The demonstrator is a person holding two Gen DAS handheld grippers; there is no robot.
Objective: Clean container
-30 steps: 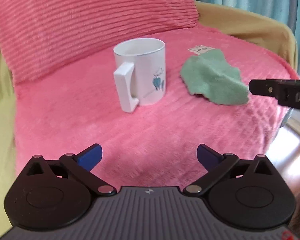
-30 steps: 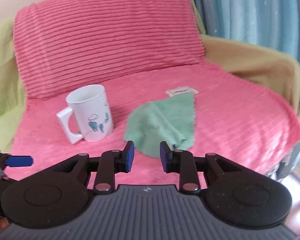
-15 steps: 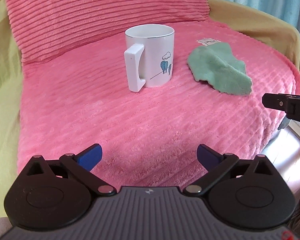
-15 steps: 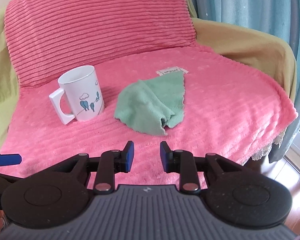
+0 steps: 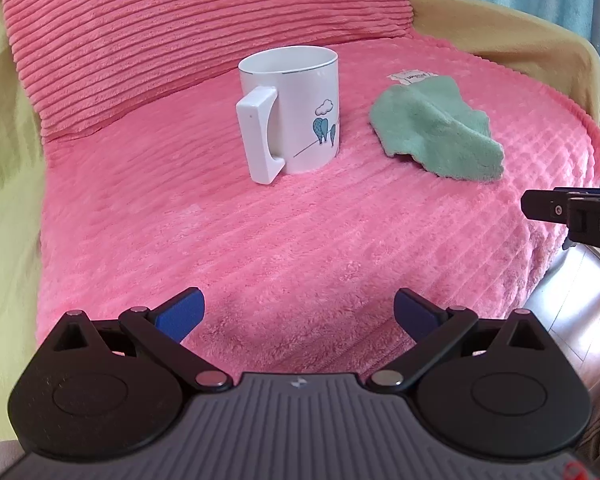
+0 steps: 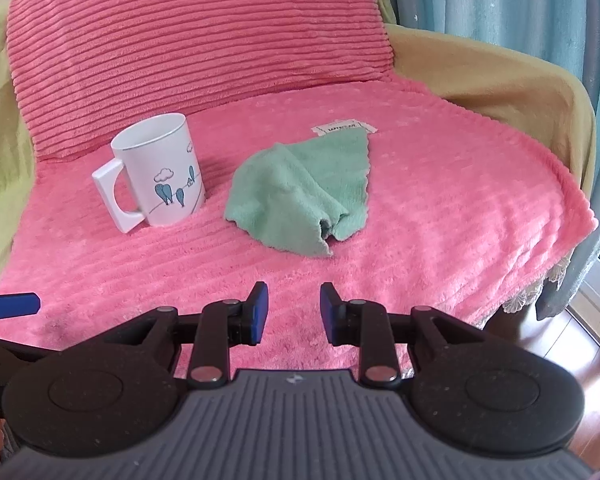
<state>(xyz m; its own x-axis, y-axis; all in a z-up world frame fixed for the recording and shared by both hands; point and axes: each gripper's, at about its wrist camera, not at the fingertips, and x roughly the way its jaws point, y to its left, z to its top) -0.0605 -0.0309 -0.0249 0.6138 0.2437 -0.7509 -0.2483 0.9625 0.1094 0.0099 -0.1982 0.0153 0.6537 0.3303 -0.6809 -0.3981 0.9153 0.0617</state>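
Pink blanket (image 6: 440,208) bears upright white bird-printed mug (image 6: 160,176).

Open blanket (image 5: 300,240) before mug (image 5: 296,108)

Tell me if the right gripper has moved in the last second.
Yes: the right gripper has pulled back from the cloth, which was at its fingertips.

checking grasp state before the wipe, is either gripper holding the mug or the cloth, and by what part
Nothing is held. The left gripper and right gripper are both open and empty, short of the mug and green cloth.
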